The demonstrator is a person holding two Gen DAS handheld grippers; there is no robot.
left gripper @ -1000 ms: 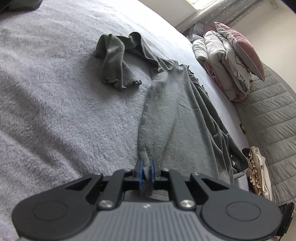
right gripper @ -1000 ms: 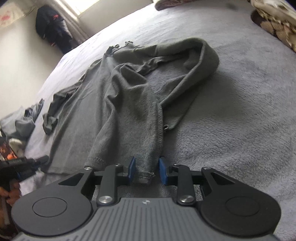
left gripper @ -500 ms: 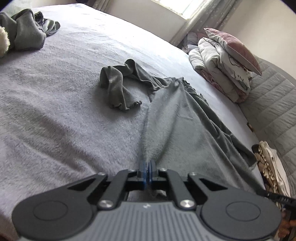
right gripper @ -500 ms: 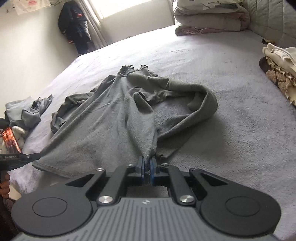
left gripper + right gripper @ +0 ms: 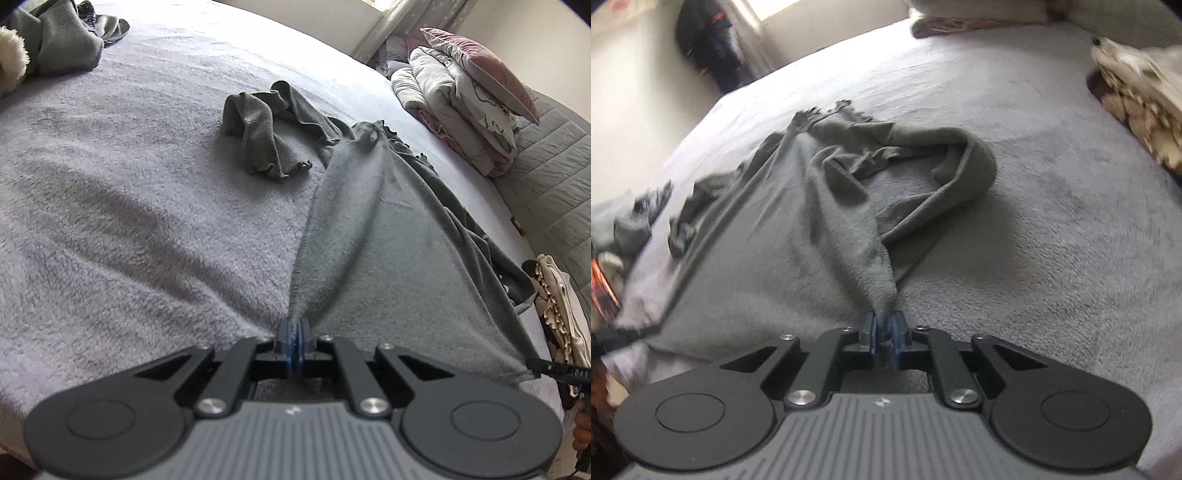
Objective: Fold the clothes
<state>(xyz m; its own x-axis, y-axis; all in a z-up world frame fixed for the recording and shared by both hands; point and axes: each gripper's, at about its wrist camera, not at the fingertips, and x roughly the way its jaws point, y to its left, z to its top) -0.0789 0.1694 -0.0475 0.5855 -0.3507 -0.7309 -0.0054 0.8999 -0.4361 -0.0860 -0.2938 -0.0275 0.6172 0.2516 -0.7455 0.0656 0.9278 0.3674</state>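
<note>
Both tongs, left (image 5: pixel 294 341) and right (image 5: pixel 885 341), clamp the grey top's (image 5: pixel 388 236) hem; it stretches lengthwise away.

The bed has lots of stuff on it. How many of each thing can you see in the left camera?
Spread-out grey top: 1
Heap of grey clothes in the far corner: 1
Pile of folded bedding: 1
Pink pillow on that pile: 1
Cream frilly clothes at the right edge: 1
Total: 5

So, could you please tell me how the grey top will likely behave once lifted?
The top is probably floppy: it tents into folds at both grippers' pinches. Its crumpled sleeve will likely dangle. The fleecy fabric seems unlikely to slip.
</note>
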